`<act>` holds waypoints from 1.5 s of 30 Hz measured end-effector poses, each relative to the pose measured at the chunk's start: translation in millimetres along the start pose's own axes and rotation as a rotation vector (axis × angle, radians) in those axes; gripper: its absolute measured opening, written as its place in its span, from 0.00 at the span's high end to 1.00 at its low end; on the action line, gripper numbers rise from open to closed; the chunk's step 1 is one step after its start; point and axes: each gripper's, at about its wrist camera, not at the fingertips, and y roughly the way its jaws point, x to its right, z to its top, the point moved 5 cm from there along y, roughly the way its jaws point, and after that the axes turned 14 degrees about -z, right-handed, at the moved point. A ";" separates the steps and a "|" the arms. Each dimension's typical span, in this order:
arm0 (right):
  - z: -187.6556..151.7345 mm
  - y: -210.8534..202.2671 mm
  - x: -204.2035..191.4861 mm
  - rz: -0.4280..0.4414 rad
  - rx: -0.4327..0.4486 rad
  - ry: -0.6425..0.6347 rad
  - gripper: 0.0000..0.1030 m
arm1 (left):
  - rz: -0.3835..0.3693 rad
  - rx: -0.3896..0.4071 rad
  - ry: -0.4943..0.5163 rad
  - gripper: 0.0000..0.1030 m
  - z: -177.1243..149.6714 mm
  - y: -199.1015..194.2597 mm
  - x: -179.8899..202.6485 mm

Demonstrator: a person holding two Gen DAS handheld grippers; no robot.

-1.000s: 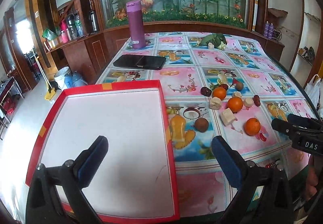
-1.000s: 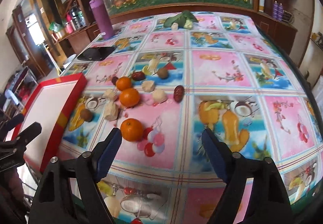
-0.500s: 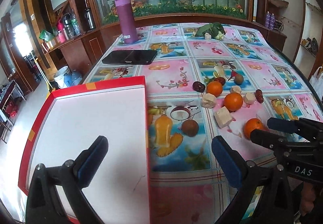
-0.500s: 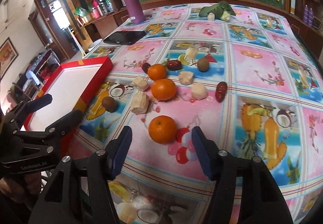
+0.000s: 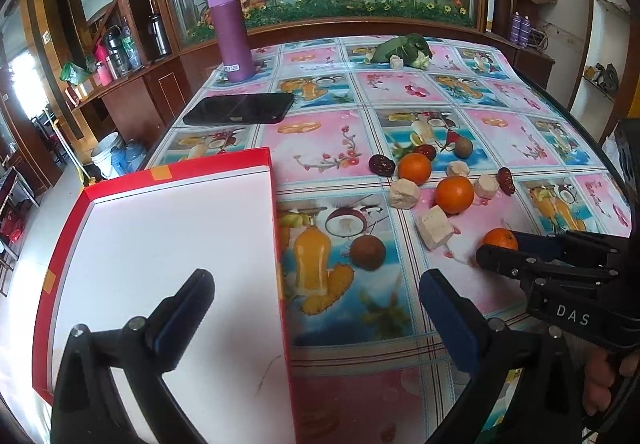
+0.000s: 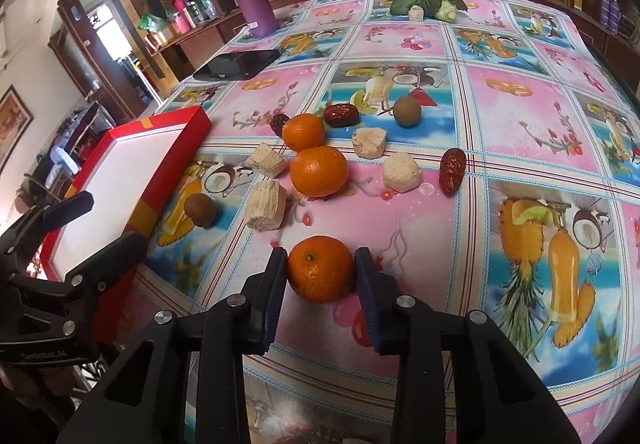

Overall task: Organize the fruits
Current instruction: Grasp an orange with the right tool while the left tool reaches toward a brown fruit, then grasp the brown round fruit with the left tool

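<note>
My right gripper (image 6: 321,276) is closed around the nearest orange (image 6: 321,269) on the table, its pads touching both sides; it also shows in the left wrist view (image 5: 498,238). Two more oranges (image 6: 318,171) (image 6: 303,131), red dates (image 6: 451,171), brown round fruits (image 6: 201,209) and pale cubes (image 6: 266,204) lie beyond. My left gripper (image 5: 316,304) is open and empty above the right edge of the red-rimmed white tray (image 5: 160,244), which lies at the left.
A purple flask (image 5: 231,31) and a black tablet (image 5: 240,108) sit at the far left of the table. Green leafy vegetables (image 5: 404,47) lie at the far end. The table's near edge is just below both grippers.
My right gripper moved forward and left to the nearest orange and closed its fingers onto it. The left gripper drifted right, staying open over the tray's edge.
</note>
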 end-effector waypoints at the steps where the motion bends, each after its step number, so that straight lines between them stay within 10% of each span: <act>1: -0.3 -0.2 0.0 0.003 0.000 -0.001 0.69 | 0.002 -0.004 0.003 0.00 1.6 1.4 1.0; 19: -1.3 -9.3 27.5 0.027 0.029 0.078 0.69 | 0.003 -0.074 0.050 0.01 12.7 28.2 3.3; 27: 0.6 -2.9 36.0 0.080 0.029 0.127 0.69 | 0.000 -0.087 0.074 0.18 14.7 39.4 6.5; 38: 0.7 -2.6 37.3 0.106 0.025 0.140 0.69 | -0.126 0.003 0.161 0.21 28.4 12.8 40.5; 45: 0.8 -2.7 37.7 0.110 0.024 0.144 0.69 | -0.131 -0.090 0.050 0.21 11.7 41.0 17.5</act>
